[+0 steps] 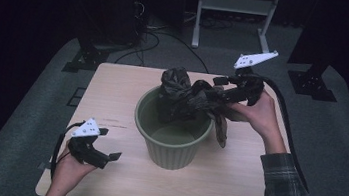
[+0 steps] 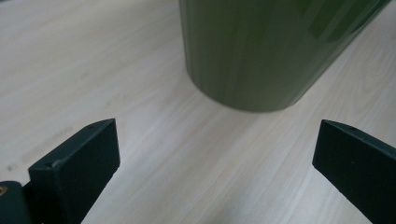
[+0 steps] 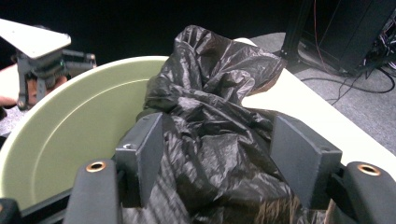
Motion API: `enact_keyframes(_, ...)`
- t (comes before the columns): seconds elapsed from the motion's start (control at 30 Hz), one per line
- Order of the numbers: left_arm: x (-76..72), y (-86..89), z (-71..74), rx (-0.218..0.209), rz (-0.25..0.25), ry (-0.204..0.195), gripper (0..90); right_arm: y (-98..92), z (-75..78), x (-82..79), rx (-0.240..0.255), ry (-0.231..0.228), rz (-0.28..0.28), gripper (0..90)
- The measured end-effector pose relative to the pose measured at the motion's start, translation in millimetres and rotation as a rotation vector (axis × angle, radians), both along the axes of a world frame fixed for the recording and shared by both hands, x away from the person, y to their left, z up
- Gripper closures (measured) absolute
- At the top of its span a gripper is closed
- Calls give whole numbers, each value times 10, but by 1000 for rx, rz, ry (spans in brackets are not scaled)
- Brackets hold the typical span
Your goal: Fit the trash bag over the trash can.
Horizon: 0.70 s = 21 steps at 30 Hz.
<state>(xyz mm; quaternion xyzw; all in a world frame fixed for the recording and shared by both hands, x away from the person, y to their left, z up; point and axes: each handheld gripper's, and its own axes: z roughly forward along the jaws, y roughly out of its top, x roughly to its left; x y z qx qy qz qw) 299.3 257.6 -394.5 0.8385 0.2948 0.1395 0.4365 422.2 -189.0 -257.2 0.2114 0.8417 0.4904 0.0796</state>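
Note:
A pale green plastic bin (image 1: 171, 150) stands upright in the middle of the light wooden table (image 1: 112, 95). A crumpled black plastic bag (image 1: 187, 97) lies across the bin's far rim, partly inside, with one end hanging down the bin's right side. My right gripper (image 1: 216, 94) reaches in from the right and is shut on the bag (image 3: 210, 107), which bulges between its pads (image 3: 149, 144) above the bin's inside wall (image 3: 70, 126). My left gripper (image 1: 110, 159) is open and empty near the table's front left corner. It hovers (image 2: 215, 158) above bare wood facing the bin's base (image 2: 252, 56).
The table's front edge lies just behind my left hand. On the grey carpet beyond the table are a white desk frame (image 1: 233, 14), dark stands (image 1: 87, 57) and cables (image 1: 159, 41). My left gripper's grey plate (image 3: 32, 39) shows past the bin's rim.

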Motion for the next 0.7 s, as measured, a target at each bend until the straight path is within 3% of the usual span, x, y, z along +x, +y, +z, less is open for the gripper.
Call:
enact_keyframes(0.13, 38, -21, 259, -15, -26, -14, 0, -49, 23, -57, 6, -1, 11, 333)
enact_keyframes(0.37, 213, -138, 705, -26, -97, -43, 95, -8, 1, -125, 6, 16, 55, 332)
enact_keyframes(0.7, 550, -477, 1121, -5, -163, -98, 173, 18, -121, -120, 10, 40, 67, 333)
